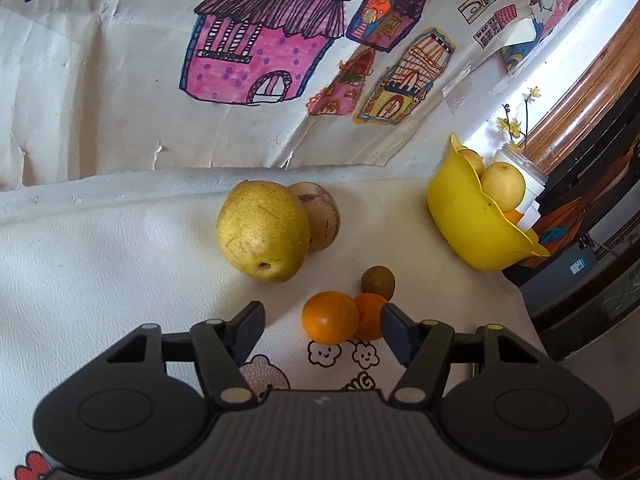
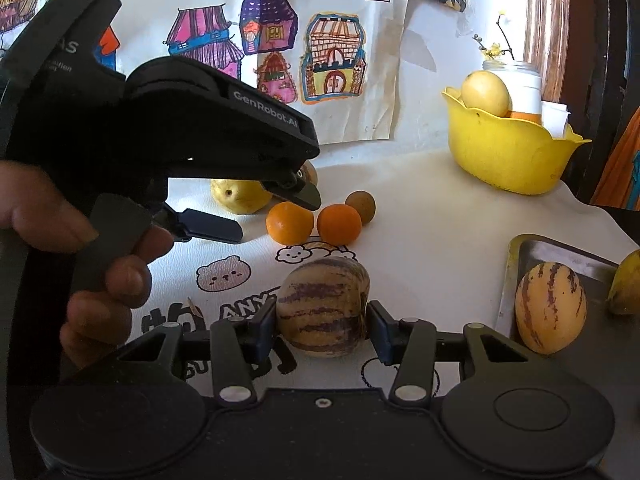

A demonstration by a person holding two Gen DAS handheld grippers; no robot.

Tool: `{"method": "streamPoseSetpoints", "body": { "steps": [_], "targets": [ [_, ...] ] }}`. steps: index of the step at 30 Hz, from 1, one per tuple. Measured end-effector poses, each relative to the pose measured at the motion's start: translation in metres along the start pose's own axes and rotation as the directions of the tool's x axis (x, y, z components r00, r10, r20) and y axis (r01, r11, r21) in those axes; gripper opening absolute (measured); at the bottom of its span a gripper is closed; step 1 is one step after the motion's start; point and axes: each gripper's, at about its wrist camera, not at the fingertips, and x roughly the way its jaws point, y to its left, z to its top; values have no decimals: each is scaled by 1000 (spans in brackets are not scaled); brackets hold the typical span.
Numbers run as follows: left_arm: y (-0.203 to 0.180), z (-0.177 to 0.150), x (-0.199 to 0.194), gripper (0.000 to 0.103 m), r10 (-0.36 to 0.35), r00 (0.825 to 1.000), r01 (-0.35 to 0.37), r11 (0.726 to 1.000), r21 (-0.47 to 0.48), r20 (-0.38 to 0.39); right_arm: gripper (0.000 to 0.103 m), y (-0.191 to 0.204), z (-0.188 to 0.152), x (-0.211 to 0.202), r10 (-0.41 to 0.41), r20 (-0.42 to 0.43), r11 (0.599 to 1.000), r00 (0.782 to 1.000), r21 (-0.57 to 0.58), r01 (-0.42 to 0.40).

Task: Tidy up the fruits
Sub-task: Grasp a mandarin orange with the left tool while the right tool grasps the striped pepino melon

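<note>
My right gripper (image 2: 322, 330) is shut on a cream pepino melon with purple stripes (image 2: 324, 304), low over the white tablecloth. A second striped melon (image 2: 550, 308) lies in the metal tray (image 2: 568, 254) at the right. My left gripper (image 1: 323, 320) stands open around the nearer of two oranges (image 1: 330, 322). Its left pad is clear of that orange, and the right pad sits by the second orange (image 1: 370, 318). A person's hand holds the left gripper (image 2: 276, 218) in the right wrist view. A kiwi (image 1: 378, 282) lies just beyond the oranges.
A large yellow pear (image 1: 262, 232) and a brown fruit (image 1: 322, 216) lie near the wall. A yellow bowl (image 1: 472, 232) with pears stands at the back right by a jar of flowers (image 2: 516, 80). The table edge runs close behind the bowl.
</note>
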Motion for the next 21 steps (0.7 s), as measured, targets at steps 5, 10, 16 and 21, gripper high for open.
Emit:
{"method": "streamPoseSetpoints", "body": {
  "steps": [5,10,16,21],
  "targets": [
    [-3,-1,3,63,4,1000,-4,1000,8,10,49,-1,0,0,-12,2,1000,1000,12,12],
    [-3,1,6,51,3,1000,-3,1000,17,6,49,-1,1,2,-13,-3,1000,1000,21,13],
    [5,2,9,36,-45,998,44,999,-32,-36,48,-1,0,0,-19,10,999,1000,30,19],
    [7,-1,6,34,-54,997,53,998,-28,-47,47,-1,-2,-4,-18,16,999,1000,35,17]
  ]
}}
